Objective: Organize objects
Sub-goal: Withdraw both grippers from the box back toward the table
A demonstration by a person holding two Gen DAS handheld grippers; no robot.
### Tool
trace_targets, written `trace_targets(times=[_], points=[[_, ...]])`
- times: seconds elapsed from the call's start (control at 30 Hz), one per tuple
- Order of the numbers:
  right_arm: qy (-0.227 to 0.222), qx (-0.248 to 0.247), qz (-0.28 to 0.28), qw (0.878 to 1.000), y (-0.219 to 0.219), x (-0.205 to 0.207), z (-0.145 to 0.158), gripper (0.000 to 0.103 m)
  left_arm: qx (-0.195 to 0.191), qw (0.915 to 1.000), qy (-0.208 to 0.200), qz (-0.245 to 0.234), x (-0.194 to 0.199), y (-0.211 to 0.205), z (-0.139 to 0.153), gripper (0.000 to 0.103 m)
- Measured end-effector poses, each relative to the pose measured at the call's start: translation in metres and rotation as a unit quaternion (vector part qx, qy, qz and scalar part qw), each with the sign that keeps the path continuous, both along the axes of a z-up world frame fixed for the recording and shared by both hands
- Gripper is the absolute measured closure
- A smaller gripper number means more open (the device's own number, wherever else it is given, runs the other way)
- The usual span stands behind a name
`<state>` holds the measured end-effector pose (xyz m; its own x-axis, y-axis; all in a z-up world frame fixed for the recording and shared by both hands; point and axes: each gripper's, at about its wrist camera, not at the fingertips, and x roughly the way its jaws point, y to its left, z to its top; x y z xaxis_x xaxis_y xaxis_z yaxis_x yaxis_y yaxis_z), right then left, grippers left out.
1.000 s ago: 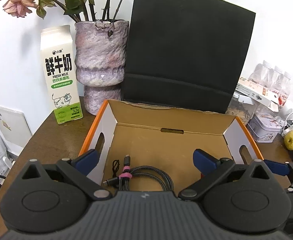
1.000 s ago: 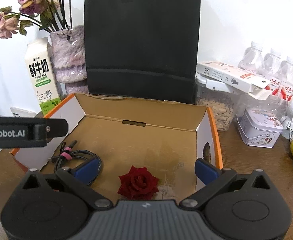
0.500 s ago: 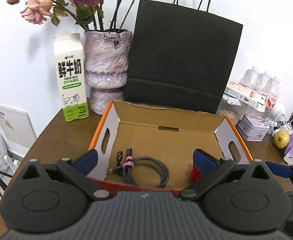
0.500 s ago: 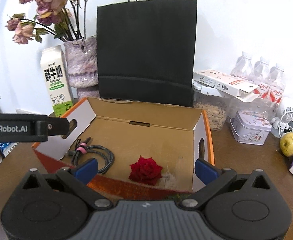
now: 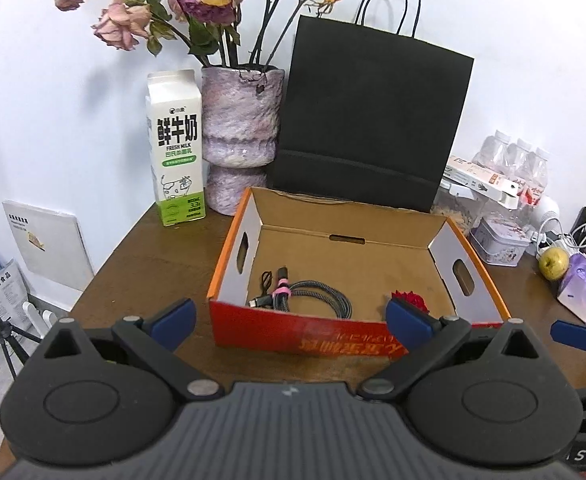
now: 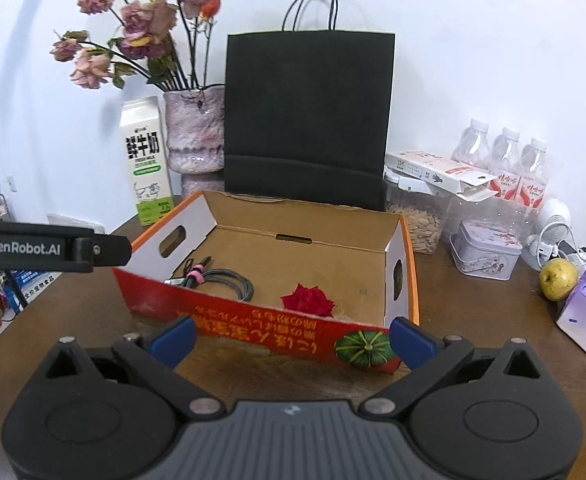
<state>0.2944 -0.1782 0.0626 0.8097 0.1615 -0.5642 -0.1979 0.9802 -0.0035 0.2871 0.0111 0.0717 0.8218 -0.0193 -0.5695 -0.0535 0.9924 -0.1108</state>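
Two grippers, both w/ jaws spread wide & empty, hover short of the cardboard box (image 5: 445,240) on the brown table (image 5: 141,272); left gripper (image 5: 289,318) at the box's near-left, right gripper (image 6: 291,338) at its red front wall. Behind, L to R: milk carton (image 5: 177,148), vase (image 5: 239,136) w/ dried roses, black paper bag (image 5: 369,120), tin (image 6: 485,250), pear (image 6: 559,274). Inside box: coiled cable (image 5: 313,294) on left, red rose (image 6: 308,300) near the front on right, apart.
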Motion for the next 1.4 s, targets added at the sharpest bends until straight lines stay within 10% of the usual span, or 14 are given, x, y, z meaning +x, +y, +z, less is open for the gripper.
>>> trace_targets(times=[1.4], points=[[-0.036, 0.001, -0.026, 0.999, -0.063, -0.173, -0.03, 0.0, -0.005, 0.9999, -0.013, -0.01, -0.16, -0.005, -0.024, 0.0]])
